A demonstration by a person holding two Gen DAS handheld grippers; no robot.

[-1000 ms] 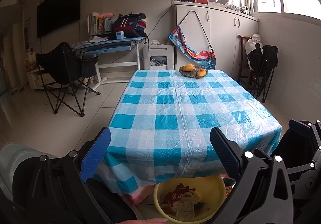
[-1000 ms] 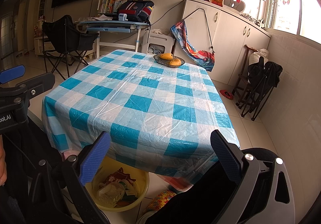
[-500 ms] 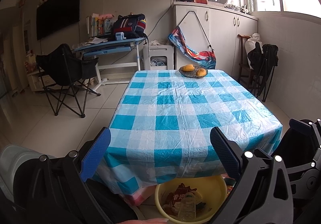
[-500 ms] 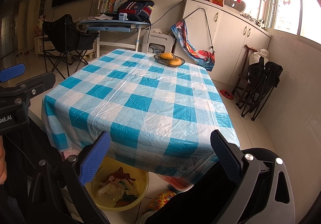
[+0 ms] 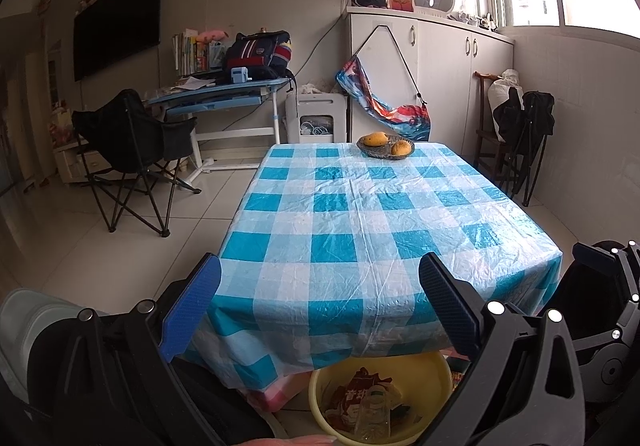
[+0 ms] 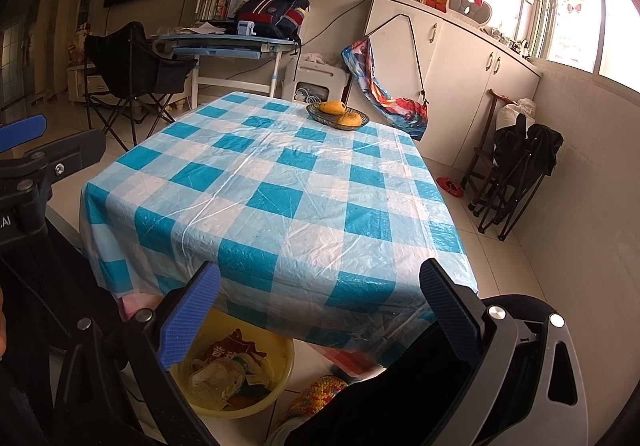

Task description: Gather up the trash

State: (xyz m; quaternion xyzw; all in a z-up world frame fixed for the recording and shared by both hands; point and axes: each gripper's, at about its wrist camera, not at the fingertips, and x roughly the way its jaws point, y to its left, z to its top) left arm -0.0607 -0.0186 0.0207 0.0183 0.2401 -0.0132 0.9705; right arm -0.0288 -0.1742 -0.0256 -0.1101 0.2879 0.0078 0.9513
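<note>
A yellow basin (image 5: pixel 428 370) (image 6: pixel 276 386) sits on the floor under the near edge of the table. It holds trash: a red snack wrapper (image 5: pixel 356 392) (image 6: pixel 234 350), a clear plastic bottle (image 5: pixel 372 416) and crumpled plastic (image 6: pixel 218 374). My left gripper (image 5: pixel 320 302) is open and empty, held above the basin, in front of the table edge. My right gripper (image 6: pixel 320 306) is also open and empty, beside the left one, whose blue finger (image 6: pixel 22 130) shows at the left edge of the right wrist view.
The table wears a blue-and-white checked plastic cloth (image 5: pixel 360 214) (image 6: pixel 280 182), with a dish of mangoes (image 5: pixel 385 145) (image 6: pixel 338 114) at its far end. A black folding chair (image 5: pixel 128 150) stands left, folded chairs (image 6: pixel 516 170) right. A crocheted item (image 6: pixel 316 394) lies on the floor near the basin.
</note>
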